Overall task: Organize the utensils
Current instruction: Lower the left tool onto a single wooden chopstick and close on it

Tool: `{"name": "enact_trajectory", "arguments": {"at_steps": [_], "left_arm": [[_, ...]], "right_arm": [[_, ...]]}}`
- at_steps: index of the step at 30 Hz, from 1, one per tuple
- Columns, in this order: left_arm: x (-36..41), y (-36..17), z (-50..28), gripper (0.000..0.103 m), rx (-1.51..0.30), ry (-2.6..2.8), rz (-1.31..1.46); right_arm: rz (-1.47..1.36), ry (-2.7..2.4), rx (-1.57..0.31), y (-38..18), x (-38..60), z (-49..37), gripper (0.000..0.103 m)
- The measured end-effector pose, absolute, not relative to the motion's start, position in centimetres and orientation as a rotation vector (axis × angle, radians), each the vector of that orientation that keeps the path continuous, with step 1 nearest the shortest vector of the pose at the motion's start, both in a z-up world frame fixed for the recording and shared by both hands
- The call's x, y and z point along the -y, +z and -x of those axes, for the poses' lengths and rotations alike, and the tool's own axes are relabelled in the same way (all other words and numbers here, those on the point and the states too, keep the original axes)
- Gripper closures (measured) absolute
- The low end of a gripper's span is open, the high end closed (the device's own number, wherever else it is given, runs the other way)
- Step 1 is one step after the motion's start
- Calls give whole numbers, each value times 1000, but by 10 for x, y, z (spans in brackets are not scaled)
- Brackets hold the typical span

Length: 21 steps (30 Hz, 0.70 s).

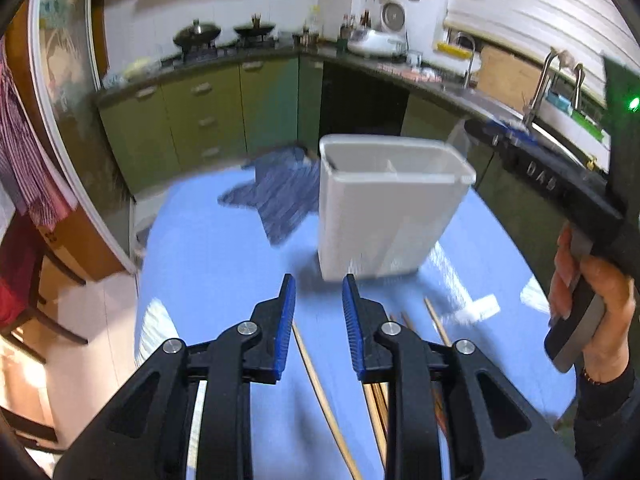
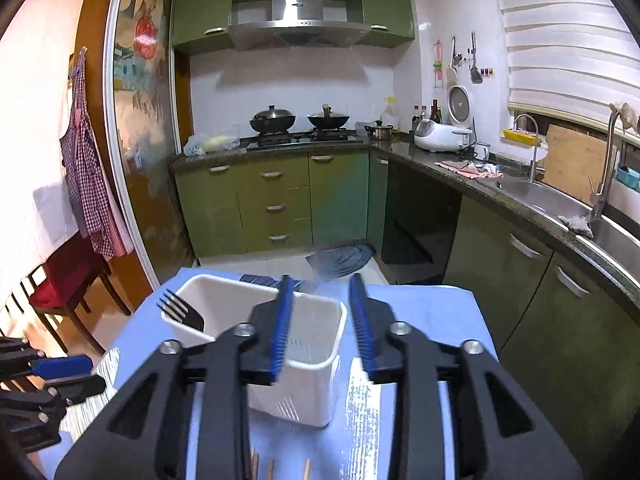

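— Where do you stand?

— One fork (image 2: 182,312) is in the white bin (image 2: 296,344); the chopsticks (image 1: 320,392) lie on the blue surface (image 1: 224,248) just under your left tongs (image 1: 319,292).

— Tongs?

— Both left and right tongs (image 2: 318,292) are partly open, holding nothing. Next, likely lower the left pair onto one chopstick.

— The room?

— Green kitchen cabinets (image 2: 276,204), a sink (image 2: 532,196) to the right.

Blue worktop, white holder
Worktop (image 2: 424,320) blue; holder (image 2: 312,384) white; fork (image 2: 184,314) black; chopsticks (image 1: 320,392) tan; cabinets (image 2: 272,200) green.
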State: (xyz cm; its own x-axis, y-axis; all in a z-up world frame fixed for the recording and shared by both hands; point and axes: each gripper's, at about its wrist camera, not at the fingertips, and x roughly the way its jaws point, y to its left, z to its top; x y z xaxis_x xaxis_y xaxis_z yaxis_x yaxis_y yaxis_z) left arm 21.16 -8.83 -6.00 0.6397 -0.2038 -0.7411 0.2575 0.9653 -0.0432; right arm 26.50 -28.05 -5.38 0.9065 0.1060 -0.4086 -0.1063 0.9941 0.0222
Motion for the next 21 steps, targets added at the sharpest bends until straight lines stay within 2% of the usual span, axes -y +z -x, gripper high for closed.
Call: {"name": "enact_trajectory", "arguments": {"at_steps": [2, 7, 11, 15, 17, 21], "left_arm": [[88, -68, -208, 80, -871, -260, -69], [90, -91, -206, 80, -969, -232, -85], [92, -121, -214, 80, -1110, -221, -76], [94, -150, -220, 80, -1219, -211, -66], [95, -156, -221, 84, -1234, -198, -69], [97, -165, -227, 84, -1266, -167, -67]], "right_arm": [[10, 104, -412, -51, 281, -259, 60], [4, 95, -422, -33, 286, -236, 60], [-7, 126, -604, -39, 288, -226, 60], [-20, 188, -805, -69, 291, -221, 60], [-5, 187, -852, -83, 293, -218, 60], [11, 186, -926, -108, 298, -212, 60]]}}
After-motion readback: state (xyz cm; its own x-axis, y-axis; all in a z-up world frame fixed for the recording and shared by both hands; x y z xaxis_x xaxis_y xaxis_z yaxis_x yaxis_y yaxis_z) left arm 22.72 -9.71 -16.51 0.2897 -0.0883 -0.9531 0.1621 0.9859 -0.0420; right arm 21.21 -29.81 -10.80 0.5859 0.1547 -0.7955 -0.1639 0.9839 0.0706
